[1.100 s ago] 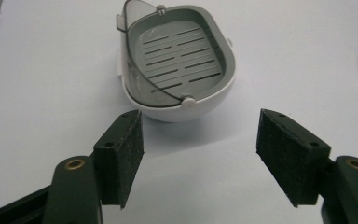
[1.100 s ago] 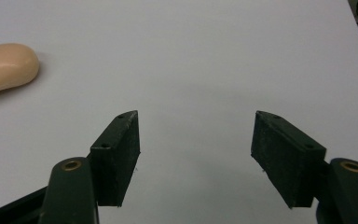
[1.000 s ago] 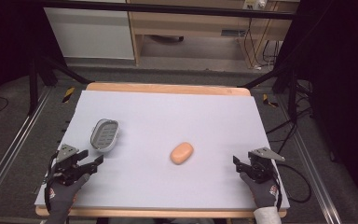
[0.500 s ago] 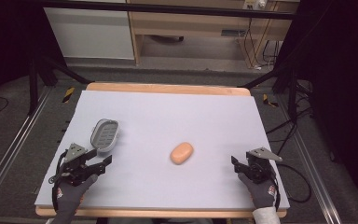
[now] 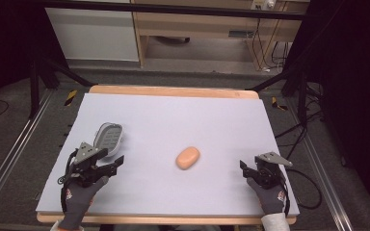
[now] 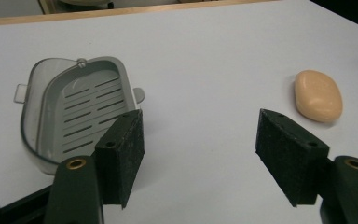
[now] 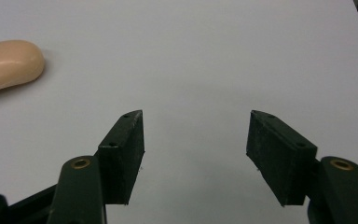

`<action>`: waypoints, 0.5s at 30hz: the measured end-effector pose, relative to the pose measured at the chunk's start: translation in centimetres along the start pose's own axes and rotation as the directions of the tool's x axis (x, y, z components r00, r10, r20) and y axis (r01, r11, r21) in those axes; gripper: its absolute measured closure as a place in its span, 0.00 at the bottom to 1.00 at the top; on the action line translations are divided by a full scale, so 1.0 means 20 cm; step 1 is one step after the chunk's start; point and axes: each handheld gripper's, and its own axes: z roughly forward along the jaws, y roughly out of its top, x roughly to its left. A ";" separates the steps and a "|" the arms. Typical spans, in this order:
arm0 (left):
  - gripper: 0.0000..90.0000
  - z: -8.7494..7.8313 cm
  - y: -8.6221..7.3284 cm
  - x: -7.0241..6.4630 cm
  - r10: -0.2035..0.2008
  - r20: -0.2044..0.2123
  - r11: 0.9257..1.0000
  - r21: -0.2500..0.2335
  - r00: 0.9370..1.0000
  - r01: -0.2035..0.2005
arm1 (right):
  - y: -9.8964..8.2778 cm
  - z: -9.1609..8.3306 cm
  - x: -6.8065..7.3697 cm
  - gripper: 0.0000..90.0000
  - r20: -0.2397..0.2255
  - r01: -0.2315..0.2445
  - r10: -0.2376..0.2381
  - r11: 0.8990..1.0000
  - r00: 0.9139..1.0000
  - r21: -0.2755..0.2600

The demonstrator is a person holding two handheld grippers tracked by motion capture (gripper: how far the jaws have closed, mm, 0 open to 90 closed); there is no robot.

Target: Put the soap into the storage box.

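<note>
No text, label, brand, number or sign could be read on anything in these views; nothing near either gripper's fingers bore lettering clear enough to make out.

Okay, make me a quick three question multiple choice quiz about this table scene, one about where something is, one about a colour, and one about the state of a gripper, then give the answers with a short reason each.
1. Where does the soap dish lie?
A. just ahead of the left gripper
B. beside the right gripper
C. at the table's far edge

2. What colour is the bar of soap?
A. blue
B. peach orange
C. dark green

3. How does the left gripper stand?
A. shut on the soap
B. shut on the dish
C. open, holding nothing

Answers:
1 A, the high view shows the dish at the table's left, close ahead of that gripper.
2 B, the bar looks peach orange in all three views.
3 C, the left gripper view shows the jaws apart over bare table.
</note>
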 end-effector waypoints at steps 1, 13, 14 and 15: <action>0.35 0.01 0.01 -0.01 0.002 0.002 1.000 0.000 1.000 -0.002 | 0.00 0.00 0.00 0.41 0.000 0.000 0.000 1.000 1.000 0.000; 0.35 0.11 0.11 -0.14 0.052 0.045 0.999 -0.001 0.998 -0.052 | 0.00 0.00 0.00 0.41 -0.002 -0.004 0.004 1.000 1.000 -0.002; 0.35 0.13 0.13 -0.17 0.061 0.054 0.998 -0.003 0.997 -0.061 | 0.00 0.00 0.00 0.41 -0.005 -0.005 0.005 1.000 1.000 -0.001; 0.34 0.13 0.13 -0.17 0.061 0.054 0.998 -0.003 0.997 -0.061 | 0.00 0.00 0.00 0.41 -0.005 -0.005 0.005 1.000 1.000 -0.001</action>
